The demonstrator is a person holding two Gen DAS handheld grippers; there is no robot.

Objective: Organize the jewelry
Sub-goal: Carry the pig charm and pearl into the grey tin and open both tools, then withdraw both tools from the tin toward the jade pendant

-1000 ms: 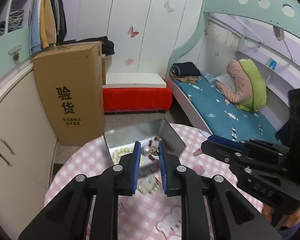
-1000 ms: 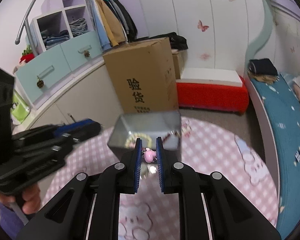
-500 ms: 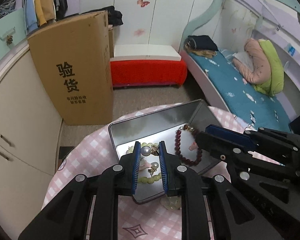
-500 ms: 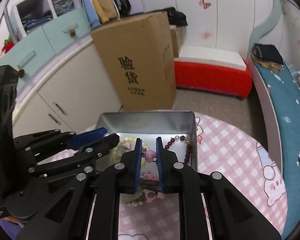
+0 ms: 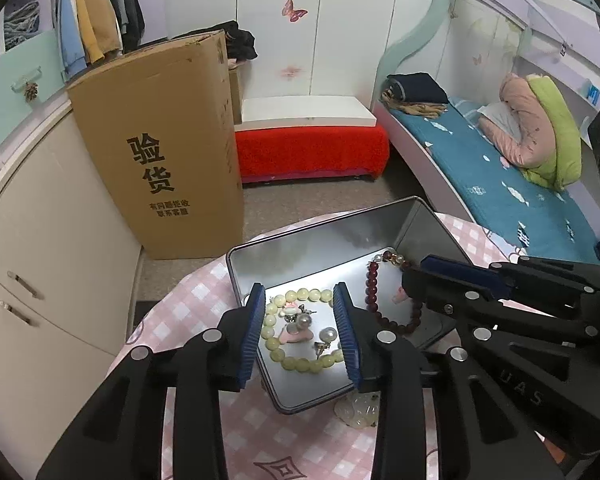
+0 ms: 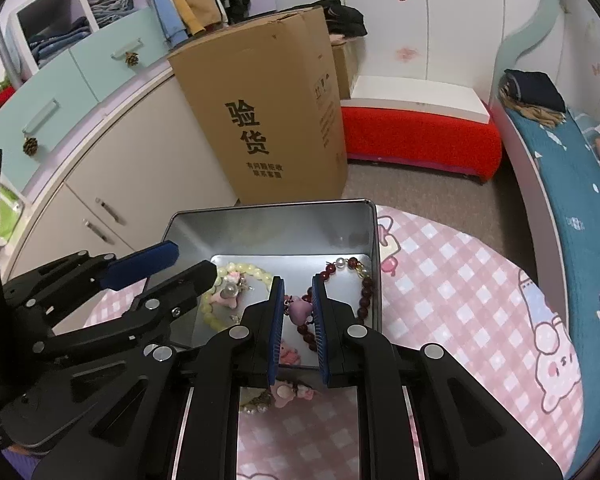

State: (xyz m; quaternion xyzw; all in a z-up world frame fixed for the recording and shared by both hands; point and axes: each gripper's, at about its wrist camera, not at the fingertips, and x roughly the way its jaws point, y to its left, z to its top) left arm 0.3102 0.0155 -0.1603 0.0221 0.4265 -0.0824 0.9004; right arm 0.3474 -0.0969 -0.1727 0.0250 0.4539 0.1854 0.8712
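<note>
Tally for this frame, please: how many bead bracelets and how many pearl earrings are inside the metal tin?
Bead bracelets: 2, the yellow-green bracelet and the dark red bracelet
Pearl earrings: 2
Total: 4

Child's bedroom (bunk bed [image 5: 500,176], wardrobe [image 5: 300,28])

Shiny metal tin [image 5: 320,248]; glossy bead bracelets [image 5: 374,288]; matt cardboard box [image 5: 160,140].
</note>
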